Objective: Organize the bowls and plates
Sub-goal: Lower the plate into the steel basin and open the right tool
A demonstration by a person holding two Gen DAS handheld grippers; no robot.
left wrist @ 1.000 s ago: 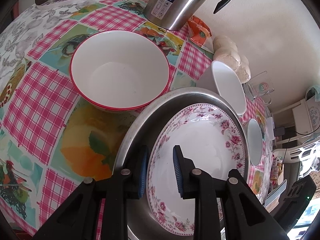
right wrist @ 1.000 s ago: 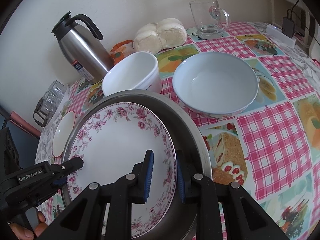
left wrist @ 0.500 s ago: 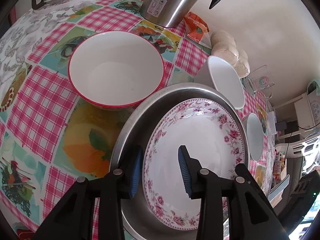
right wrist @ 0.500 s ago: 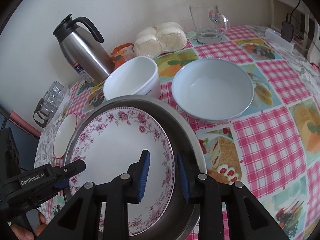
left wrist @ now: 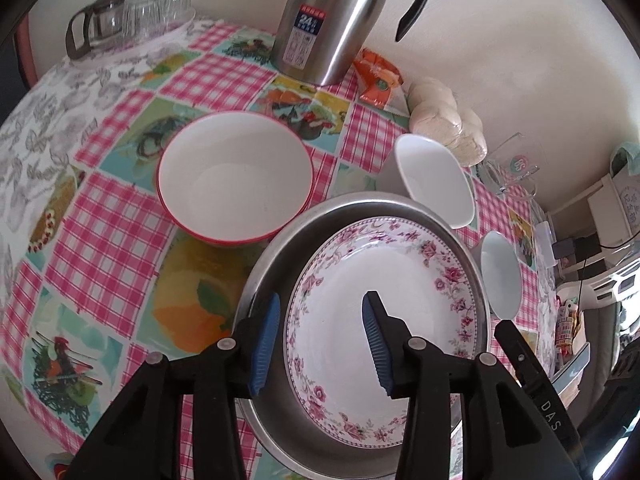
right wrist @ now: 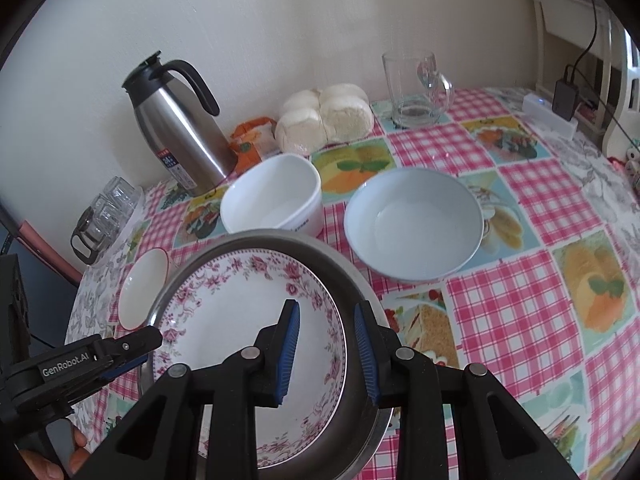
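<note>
A floral-rimmed plate (left wrist: 400,280) (right wrist: 232,312) lies inside a steel basin (left wrist: 280,256) (right wrist: 352,280). My left gripper (left wrist: 320,344) is open, its jaws straddling the plate's left rim. My right gripper (right wrist: 326,354) is open, straddling the plate's right rim. Neither grips it. A red-rimmed white bowl (left wrist: 236,188) sits left of the basin. A white squarish bowl (left wrist: 436,180) (right wrist: 272,200) stands behind the basin. A pale blue bowl (right wrist: 414,222) (left wrist: 500,280) sits to its right.
A steel thermos jug (left wrist: 336,20) (right wrist: 176,128), an orange packet (left wrist: 376,76), bagged buns (right wrist: 324,116) and a glass mug (right wrist: 414,88) stand along the wall. Glasses and a glass pot (left wrist: 128,16) are at the far left. The tablecloth is checkered.
Both grippers have opened wider and pulled back a little from the plate, which stays in the basin.
</note>
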